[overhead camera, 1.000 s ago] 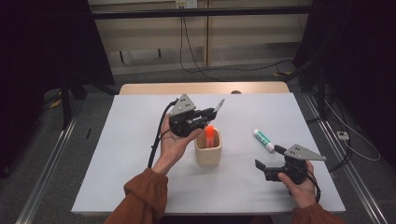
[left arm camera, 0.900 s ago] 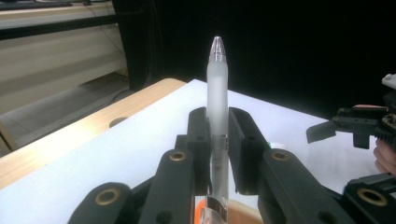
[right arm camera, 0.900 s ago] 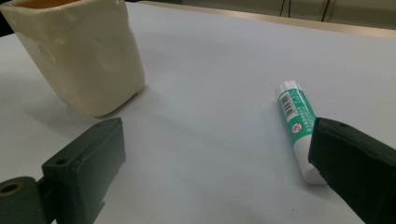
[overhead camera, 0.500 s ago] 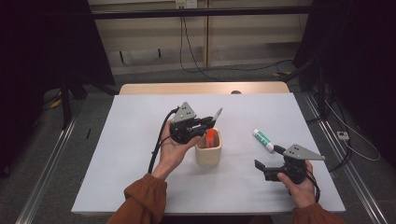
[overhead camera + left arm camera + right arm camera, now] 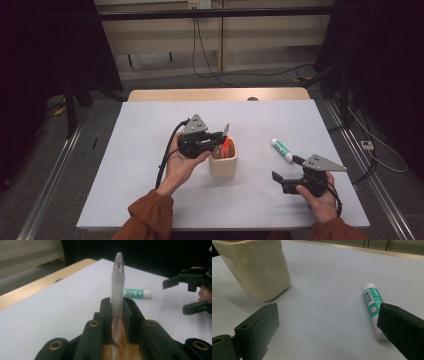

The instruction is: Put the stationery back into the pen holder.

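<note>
Now the left tool (image 5: 220,136), pinching a pen (image 5: 117,287), has drifted right over the cup (image 5: 223,165), ready to drop it in, while the right tool (image 5: 285,181) rests spread near the glue stick (image 5: 281,150).

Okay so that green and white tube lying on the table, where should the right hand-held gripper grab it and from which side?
Probably across the middle of the green and white tube. It lies flat on the white table, apart from the cream cup, with its long sides free. The right hand-held gripper is open nearby, so come down from above, one jaw on each long side.
</note>
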`<action>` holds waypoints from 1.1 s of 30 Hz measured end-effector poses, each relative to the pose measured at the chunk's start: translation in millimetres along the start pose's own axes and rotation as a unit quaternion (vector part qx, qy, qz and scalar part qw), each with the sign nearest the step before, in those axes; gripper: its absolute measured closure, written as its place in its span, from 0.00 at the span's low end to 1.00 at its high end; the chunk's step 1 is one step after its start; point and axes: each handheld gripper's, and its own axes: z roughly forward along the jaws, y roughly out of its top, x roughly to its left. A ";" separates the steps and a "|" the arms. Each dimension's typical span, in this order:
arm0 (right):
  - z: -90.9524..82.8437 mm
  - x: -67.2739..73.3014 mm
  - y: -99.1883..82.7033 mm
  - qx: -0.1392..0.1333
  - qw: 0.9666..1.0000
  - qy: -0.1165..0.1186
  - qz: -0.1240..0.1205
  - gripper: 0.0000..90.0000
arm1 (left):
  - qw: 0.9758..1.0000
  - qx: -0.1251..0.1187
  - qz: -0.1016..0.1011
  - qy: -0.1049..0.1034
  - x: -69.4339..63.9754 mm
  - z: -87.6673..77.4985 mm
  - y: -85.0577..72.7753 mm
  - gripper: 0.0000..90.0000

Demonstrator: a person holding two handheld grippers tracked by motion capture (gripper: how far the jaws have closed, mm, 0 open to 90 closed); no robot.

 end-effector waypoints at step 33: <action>-2.4 -0.2 -0.8 0.000 1.000 -0.004 0.003 0.04 | 0.996 0.032 -0.046 0.067 23.2 -35.7 -21.7 0.08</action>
